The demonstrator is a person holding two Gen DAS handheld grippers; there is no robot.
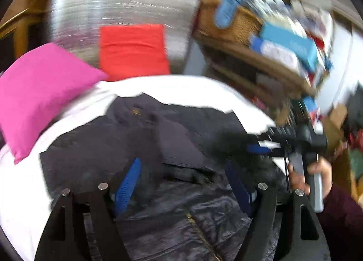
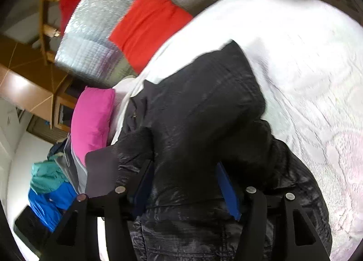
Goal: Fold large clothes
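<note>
Folding the dark jacket (image 1: 158, 147) on the bed (image 1: 192, 88)

Left gripper (image 1: 181, 190) fingers spread open above the jacket; right gripper (image 2: 186, 188) fingers parted around a fold, likely releasing it.

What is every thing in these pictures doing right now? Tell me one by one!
Black shiny zip-up jacket: lying on the bed, partly folded, one flap laid over its middle.
White bedcover: spread flat under the jacket.
Pink pillow: resting on the bed's edge.
Red cushion: leaning against the silver foil sheet.
Left gripper: open, nothing clamped.
Right gripper: jaws apart, jacket fabric between them; whether they press it is unclear.
</note>
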